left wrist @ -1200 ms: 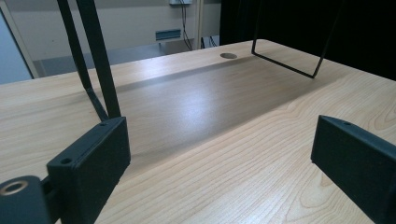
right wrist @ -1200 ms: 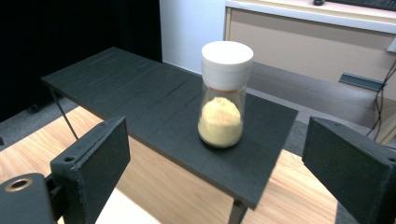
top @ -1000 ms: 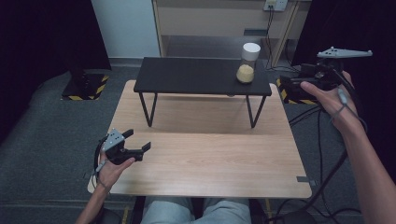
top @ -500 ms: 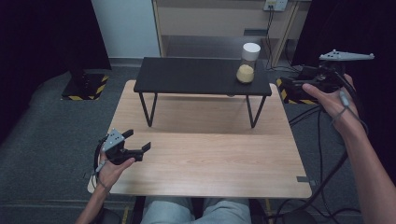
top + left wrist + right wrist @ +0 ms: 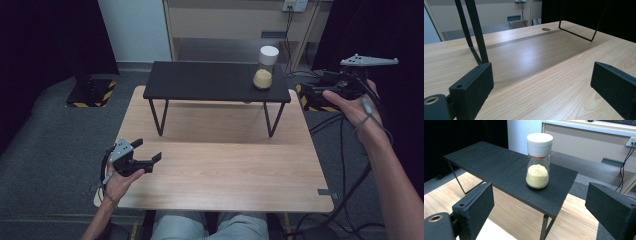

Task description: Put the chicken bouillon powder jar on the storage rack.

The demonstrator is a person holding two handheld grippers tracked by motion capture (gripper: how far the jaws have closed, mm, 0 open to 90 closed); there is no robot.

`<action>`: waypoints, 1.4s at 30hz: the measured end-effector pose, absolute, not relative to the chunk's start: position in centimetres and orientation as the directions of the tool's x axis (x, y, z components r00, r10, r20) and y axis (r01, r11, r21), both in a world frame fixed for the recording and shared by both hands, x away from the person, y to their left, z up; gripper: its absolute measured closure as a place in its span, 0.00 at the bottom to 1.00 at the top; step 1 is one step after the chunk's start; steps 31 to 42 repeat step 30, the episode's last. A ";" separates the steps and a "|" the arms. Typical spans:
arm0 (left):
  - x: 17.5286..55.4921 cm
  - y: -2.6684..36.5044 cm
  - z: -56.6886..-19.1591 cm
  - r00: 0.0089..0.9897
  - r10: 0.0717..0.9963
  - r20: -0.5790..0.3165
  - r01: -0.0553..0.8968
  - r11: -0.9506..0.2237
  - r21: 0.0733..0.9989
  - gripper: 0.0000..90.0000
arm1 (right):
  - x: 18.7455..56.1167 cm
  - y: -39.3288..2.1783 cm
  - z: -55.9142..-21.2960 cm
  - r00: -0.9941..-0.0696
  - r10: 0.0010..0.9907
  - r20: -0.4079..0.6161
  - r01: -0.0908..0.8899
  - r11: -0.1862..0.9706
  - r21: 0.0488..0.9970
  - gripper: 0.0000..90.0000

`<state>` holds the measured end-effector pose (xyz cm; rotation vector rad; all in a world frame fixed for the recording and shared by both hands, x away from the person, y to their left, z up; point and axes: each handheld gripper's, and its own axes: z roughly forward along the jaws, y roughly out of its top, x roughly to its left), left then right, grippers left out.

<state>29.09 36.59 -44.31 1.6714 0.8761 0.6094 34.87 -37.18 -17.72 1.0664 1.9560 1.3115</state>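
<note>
A jar [image 5: 264,67] of yellow grains stands on a small black stand [image 5: 210,81].

The jar is clear glass with a tall white cap, about half full of pale yellow, crumbly grains, with a thin orange band showing just under the cap. It is upright and closed, near the right end of the stand's dark, flat top. The stand is low, with thin black wire legs, and sits across the far part of the light wooden worktop [image 5: 225,165]. Nothing touches the jar.
</note>
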 end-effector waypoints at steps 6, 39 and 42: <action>29.1 36.6 -44.3 0.595 0.803 -0.042 0.241 -0.128 0.962 0.04 | 34.9 -37.3 -17.8 -0.536 0.844 -0.009 0.310 0.206 0.928 0.09; 29.2 36.6 -44.3 0.597 0.801 -0.044 0.242 -0.128 0.962 0.04 | 35.1 -37.2 -18.1 -0.541 0.841 -0.005 0.309 0.204 0.929 0.09; 29.2 36.6 -44.3 0.597 0.801 -0.044 0.242 -0.128 0.962 0.04 | 35.1 -37.2 -18.1 -0.541 0.841 -0.005 0.309 0.204 0.929 0.09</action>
